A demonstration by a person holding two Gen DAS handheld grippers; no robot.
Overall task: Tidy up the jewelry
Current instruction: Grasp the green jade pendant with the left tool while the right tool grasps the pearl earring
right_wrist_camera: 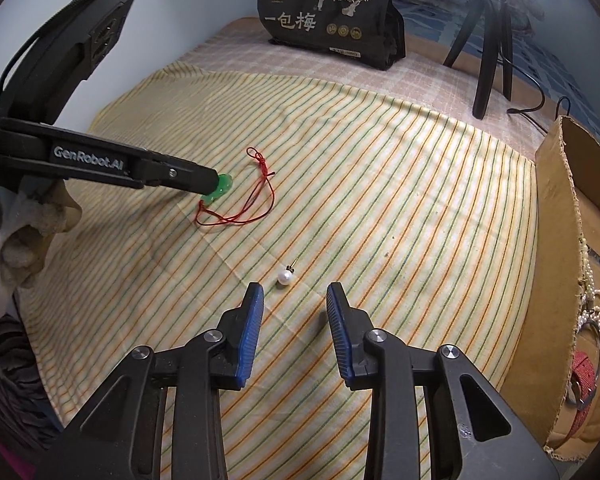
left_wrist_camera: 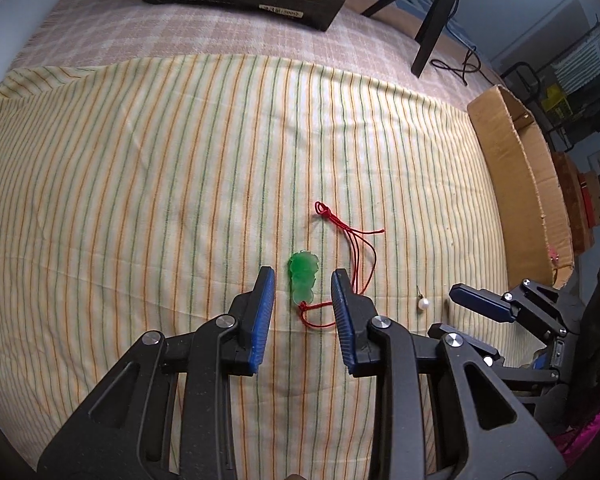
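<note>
Left tool [left_wrist_camera: 303, 285] apart, straddling green pendant [left_wrist_camera: 302, 280] on red cord [left_wrist_camera: 356, 248], right tool [right_wrist_camera: 295, 295] apart just short of pearl [right_wrist_camera: 284, 278], striped cloth [right_wrist_camera: 380, 200], cardboard box [right_wrist_camera: 556, 280] right

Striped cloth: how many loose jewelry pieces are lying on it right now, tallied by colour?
Green pendant on red cord: 1
White pearl earring: 1
Total: 2, both on the striped cloth. Pieces already in the cardboard box are not counted.
</note>
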